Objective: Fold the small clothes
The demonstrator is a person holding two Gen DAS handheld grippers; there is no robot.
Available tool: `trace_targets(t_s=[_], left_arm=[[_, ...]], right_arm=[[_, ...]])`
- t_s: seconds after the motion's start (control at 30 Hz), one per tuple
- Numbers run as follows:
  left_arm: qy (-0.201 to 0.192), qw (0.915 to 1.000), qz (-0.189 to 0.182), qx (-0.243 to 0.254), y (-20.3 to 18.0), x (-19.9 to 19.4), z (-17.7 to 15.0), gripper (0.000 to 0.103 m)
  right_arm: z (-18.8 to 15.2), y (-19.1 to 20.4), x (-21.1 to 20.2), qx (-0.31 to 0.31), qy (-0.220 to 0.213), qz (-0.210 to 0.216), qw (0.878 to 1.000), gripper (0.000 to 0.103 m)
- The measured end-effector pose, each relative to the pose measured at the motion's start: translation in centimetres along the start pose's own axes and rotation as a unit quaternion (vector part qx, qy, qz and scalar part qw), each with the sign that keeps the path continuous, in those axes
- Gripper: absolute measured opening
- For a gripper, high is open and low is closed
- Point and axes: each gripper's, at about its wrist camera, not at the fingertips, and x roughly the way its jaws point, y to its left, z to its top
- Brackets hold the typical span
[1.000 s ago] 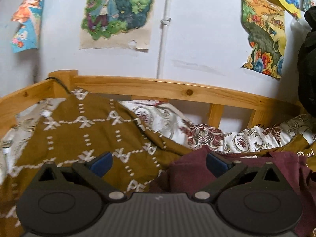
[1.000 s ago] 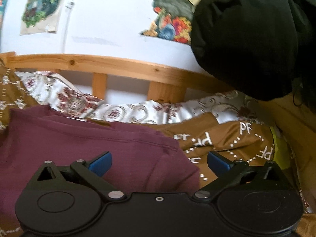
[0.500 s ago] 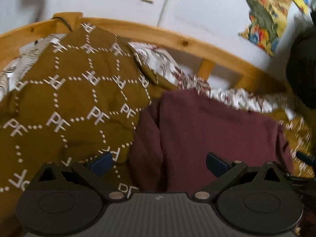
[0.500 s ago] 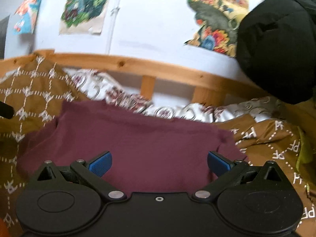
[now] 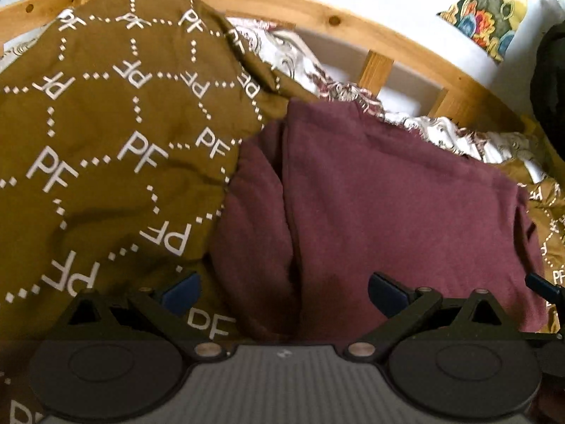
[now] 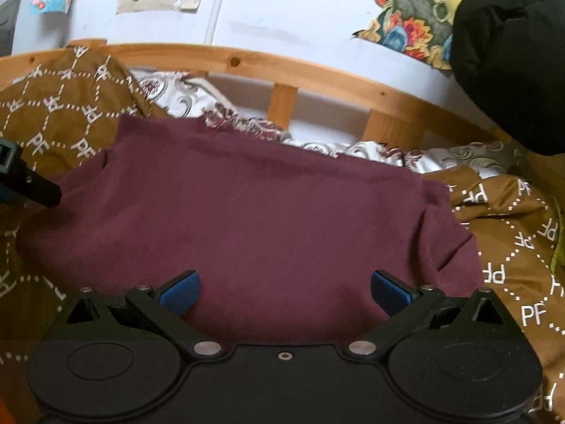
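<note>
Maroon garment point(image 6: 254, 212) flat on brown quilt point(image 5: 106, 134), at 12 o'clock of both tools | left gripper point(image 5: 284, 291) spread wide, empty | right gripper point(image 6: 285, 291) spread wide, empty

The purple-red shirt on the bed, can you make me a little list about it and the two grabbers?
garment: maroon shirt, lying partly folded
lies on: brown blanket with white PF letters
behind it: wooden bed rail
left gripper: open, at the shirt's left edge
right gripper: open, over the shirt's near edge
holding anything: no
</note>
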Motion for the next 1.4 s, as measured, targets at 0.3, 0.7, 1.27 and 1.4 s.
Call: trace_targets(t_s=[0.3, 0.7, 1.27, 1.4], left_arm=[[0.006, 0.9997, 0.014, -0.018, 1.0, 1.0, 0.4, 0.102], [0.005, 0.9988, 0.034, -0.036, 2.2, 1.9, 1.2, 0.102], [0.009, 0.9991, 0.035, -0.023, 2.0, 2.4, 1.4, 0.102], [0.001, 0.9994, 0.030, -0.017, 2.0, 2.7, 1.3, 0.102]], right_arm=[[-0.8, 0.0, 1.5, 0.010, 0.029, 0.003, 1.000, 0.102], [-1.5, 1.4, 2.7, -0.030, 0.036, 0.012, 0.999, 0.102], [-2.6, 1.6, 2.6, -0.019, 0.022, 0.005, 1.000, 0.102], [-2.6, 1.6, 2.6, -0.019, 0.023, 0.006, 1.000, 0.102]])
